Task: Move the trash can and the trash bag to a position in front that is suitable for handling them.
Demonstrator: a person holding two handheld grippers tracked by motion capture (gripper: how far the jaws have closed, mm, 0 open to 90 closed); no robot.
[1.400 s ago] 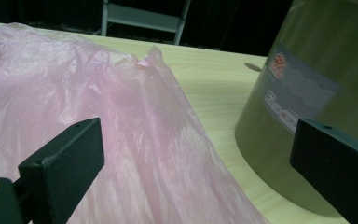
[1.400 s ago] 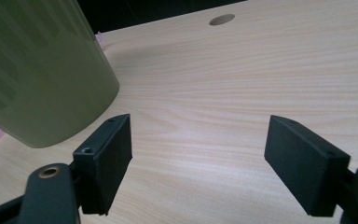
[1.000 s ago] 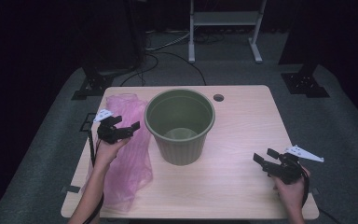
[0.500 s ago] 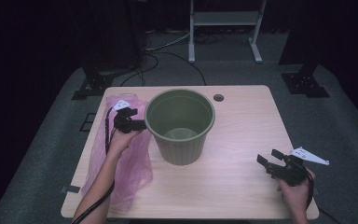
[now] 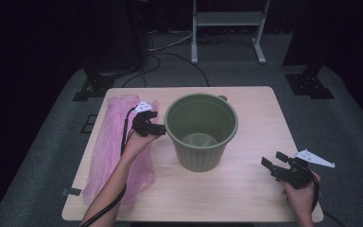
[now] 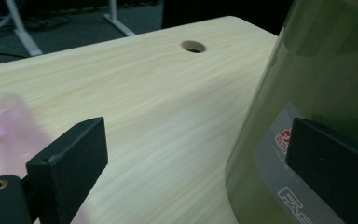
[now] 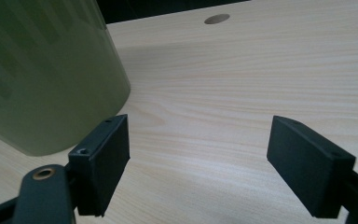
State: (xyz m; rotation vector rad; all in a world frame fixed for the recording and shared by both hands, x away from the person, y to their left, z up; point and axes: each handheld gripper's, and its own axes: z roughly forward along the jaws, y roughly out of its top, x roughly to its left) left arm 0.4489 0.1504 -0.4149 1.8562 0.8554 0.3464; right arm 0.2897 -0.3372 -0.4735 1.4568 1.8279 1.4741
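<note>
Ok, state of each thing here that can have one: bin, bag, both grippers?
Green bin: upright on the table, open-topped, nothing in it.
Pink bag: lying flat and crumpled left of the bin, not in it.
Left gripper: open, beside the bin's wall, holding nothing.
Right gripper: open, low over bare table, holding nothing.

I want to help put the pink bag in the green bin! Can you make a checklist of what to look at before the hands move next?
1. Bin upright on the table: ok.
2. Bin empty inside: ok, bare bottom visible.
3. Left gripper open: ok, jaws wide apart beside the bin's wall.
4. Left gripper holding the pink bag: not ok, nothing between its jaws.
5. Right gripper open and free: ok, only bare table between its jaws.
6. Bag's opening found: cannot tell, the bag lies flat and crumpled.
</note>
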